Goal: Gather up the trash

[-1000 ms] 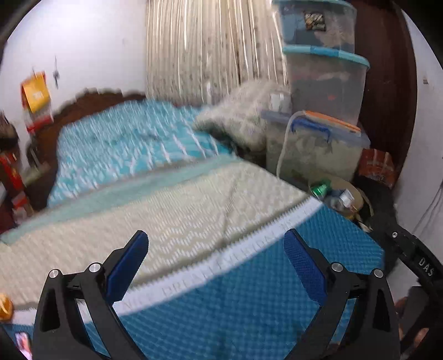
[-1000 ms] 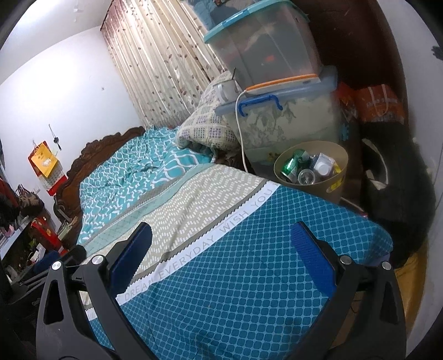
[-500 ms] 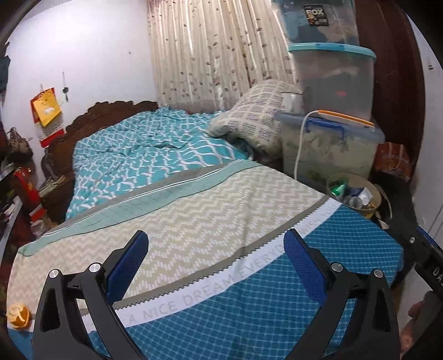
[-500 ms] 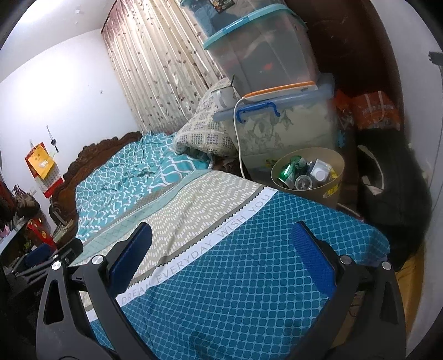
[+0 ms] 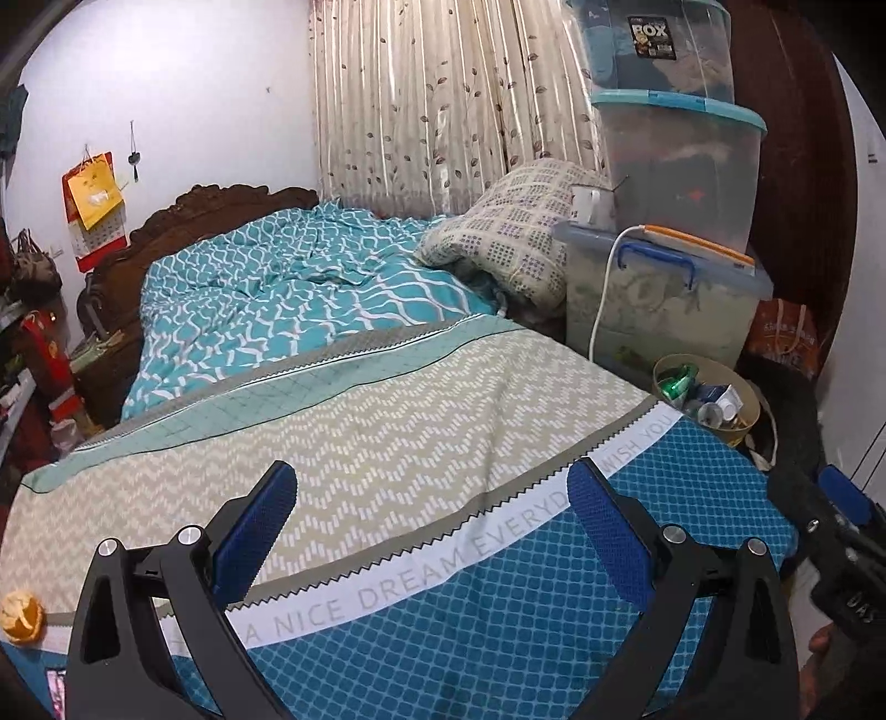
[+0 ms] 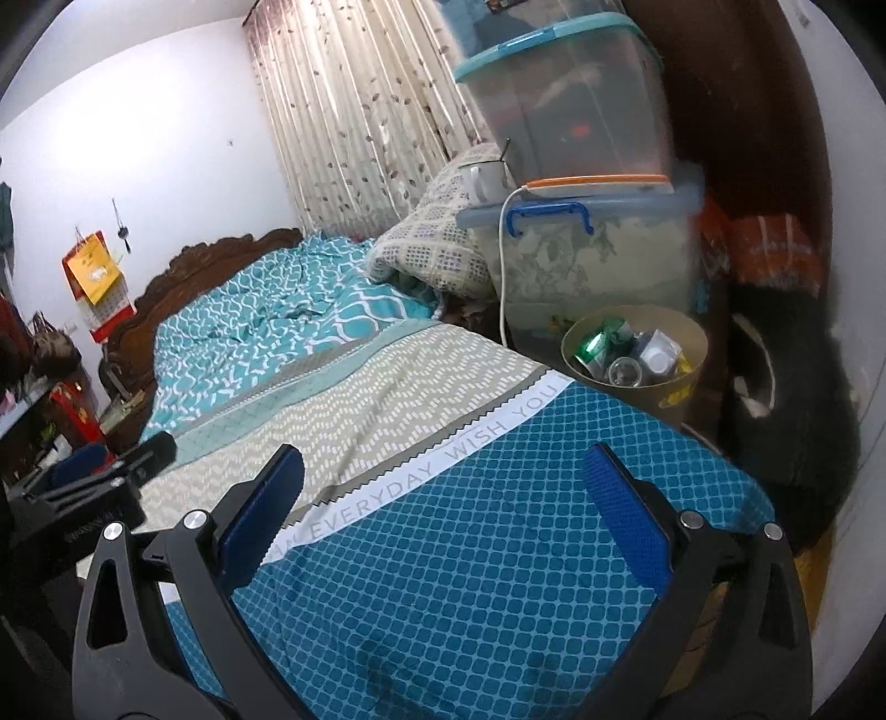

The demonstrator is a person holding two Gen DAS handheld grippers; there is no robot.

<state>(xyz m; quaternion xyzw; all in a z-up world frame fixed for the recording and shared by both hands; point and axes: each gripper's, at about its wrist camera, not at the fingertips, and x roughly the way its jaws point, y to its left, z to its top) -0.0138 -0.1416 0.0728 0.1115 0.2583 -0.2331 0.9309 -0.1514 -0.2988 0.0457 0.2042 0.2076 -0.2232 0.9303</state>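
Left wrist view: left gripper [image 5: 429,495] jaws spread wide, empty, over the bed [image 5: 387,421]; orange peel [image 5: 21,617] at the left edge, partly cut off.
Writing: bedcover reads "A NICE DREAM EVERYD…", box [image 5: 653,41] labelled "BOX".
Right wrist view: right gripper [image 6: 443,482] jaws wide, empty; trash bin [image 6: 684,387] beside the bed, contents hard to identify.

A round tan waste bin [image 6: 637,363] stands upright on the floor, just beside the bed's [image 6: 498,498] far right corner, holding a crushed green can, a clear bottle and white packaging. An orange peel [image 5: 22,617] lies on the bed's near left edge, well apart from the bin.
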